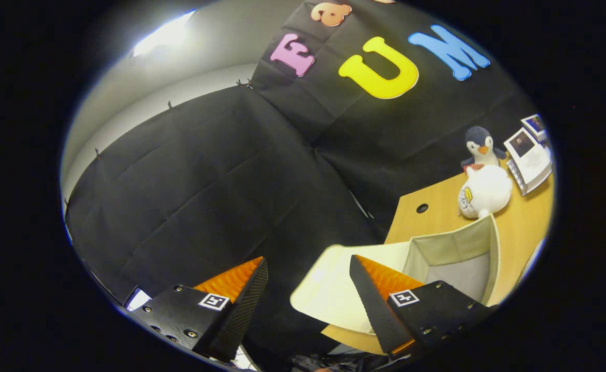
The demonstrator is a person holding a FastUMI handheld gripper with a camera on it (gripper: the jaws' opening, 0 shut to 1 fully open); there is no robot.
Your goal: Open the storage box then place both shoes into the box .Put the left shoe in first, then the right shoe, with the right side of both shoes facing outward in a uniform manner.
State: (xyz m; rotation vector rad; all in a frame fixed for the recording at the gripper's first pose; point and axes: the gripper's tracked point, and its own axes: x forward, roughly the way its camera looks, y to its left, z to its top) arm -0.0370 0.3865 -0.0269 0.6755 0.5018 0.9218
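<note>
Fingers (308,289) spread, empty | storage box (452,258) lid open, beside right finger

No readable text showing anywhere, square coded markers sitting on both tongs (308,281) fingers, carrying no words

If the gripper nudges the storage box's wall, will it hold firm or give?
The storage box looks like thin fabric, so its wall would probably flex. It appears empty, so likely light enough to slide on the smooth table. The gripper is open, holding nothing.
</note>
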